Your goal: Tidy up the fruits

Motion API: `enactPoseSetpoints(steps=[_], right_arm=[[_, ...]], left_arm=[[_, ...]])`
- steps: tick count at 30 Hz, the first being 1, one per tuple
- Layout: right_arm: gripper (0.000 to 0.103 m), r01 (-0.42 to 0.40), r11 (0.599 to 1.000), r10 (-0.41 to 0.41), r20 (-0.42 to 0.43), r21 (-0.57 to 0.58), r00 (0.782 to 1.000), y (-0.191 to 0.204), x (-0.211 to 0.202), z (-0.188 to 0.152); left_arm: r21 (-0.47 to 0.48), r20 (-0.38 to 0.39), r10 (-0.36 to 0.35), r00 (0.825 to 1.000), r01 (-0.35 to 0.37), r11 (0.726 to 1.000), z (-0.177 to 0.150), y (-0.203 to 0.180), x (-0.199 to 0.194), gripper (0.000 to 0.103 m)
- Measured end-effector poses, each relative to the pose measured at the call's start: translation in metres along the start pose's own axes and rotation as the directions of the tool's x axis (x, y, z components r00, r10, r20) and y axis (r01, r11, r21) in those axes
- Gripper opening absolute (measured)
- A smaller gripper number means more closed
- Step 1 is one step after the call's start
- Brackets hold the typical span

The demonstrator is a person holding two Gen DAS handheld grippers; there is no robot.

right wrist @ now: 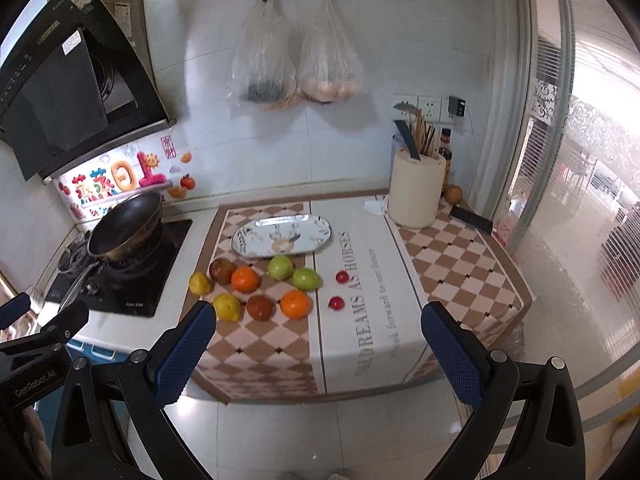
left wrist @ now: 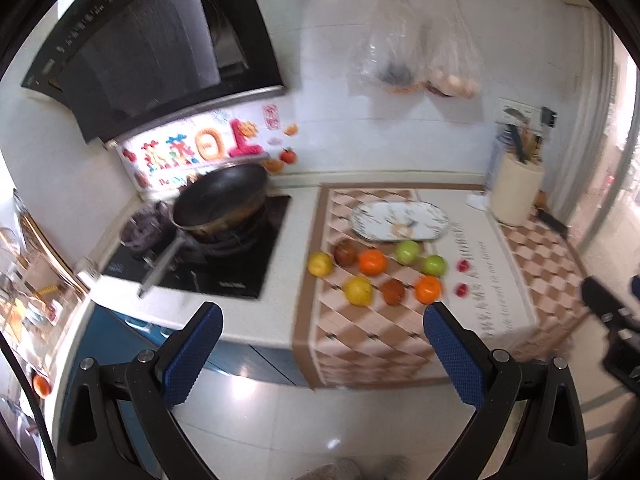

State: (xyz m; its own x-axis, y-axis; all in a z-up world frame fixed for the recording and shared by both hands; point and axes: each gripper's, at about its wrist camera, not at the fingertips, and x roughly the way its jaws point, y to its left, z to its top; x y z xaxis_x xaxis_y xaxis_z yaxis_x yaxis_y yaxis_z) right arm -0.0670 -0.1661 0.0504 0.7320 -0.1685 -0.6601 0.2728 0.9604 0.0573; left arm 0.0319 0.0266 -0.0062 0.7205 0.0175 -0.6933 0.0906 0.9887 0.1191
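Several fruits lie in two rows on a checked cloth (right wrist: 460, 272) on the counter: yellow pears (right wrist: 227, 307), dark red-brown fruits (right wrist: 260, 307), oranges (right wrist: 295, 303), green apples (right wrist: 307, 279) and two small red fruits (right wrist: 336, 303). Behind them lies an empty oval patterned plate (right wrist: 282, 236). The same fruits (left wrist: 428, 289) and plate (left wrist: 398, 222) show in the left wrist view. My left gripper (left wrist: 322, 320) and right gripper (right wrist: 316, 320) are both open and empty, held in front of the counter edge, short of the fruit.
A black wok (right wrist: 126, 226) sits on the stove (right wrist: 120, 280) at left, under a range hood (right wrist: 72, 80). A cream utensil holder (right wrist: 416, 190) stands at back right. Two plastic bags (right wrist: 296, 60) hang on the wall. White floor tiles lie below the counter.
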Motion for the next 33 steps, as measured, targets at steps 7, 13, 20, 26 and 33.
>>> enactPoseSetpoints(steps=[7, 13, 20, 26, 33], right_arm=[[0.103, -0.029, 0.997, 0.034, -0.068, 0.068, 0.997, 0.013, 0.06, 0.001], [0.103, -0.072, 0.988, 0.104, -0.238, 0.139, 0.966, 0.005, 0.159, -0.005], [0.095, -0.119, 0.972, 0.199, -0.44, 0.201, 0.876, -0.005, 0.309, -0.02], [0.092, -0.152, 0.969, 0.24, -0.596, 0.194, 0.766, -0.005, 0.412, -0.036], [0.086, -0.208, 0.959, 0.284, -0.686, 0.195, 0.669, 0.005, 0.464, -0.046]], left_arm=[[0.0, -0.002, 0.043, 0.999, -0.043, 0.999, 0.004, 0.026, 0.059, 0.103], [-0.032, -0.146, 0.001, 0.989, -0.006, 0.999, 0.012, 0.03, 0.134, 0.103], [-0.147, -0.452, -0.128, 0.883, 0.067, 0.987, 0.005, 0.012, 0.263, 0.091], [-0.273, -0.627, -0.243, 0.741, 0.083, 0.958, -0.007, -0.012, 0.359, 0.091], [-0.292, -0.711, -0.267, 0.65, 0.073, 0.954, -0.016, -0.036, 0.407, 0.091]])
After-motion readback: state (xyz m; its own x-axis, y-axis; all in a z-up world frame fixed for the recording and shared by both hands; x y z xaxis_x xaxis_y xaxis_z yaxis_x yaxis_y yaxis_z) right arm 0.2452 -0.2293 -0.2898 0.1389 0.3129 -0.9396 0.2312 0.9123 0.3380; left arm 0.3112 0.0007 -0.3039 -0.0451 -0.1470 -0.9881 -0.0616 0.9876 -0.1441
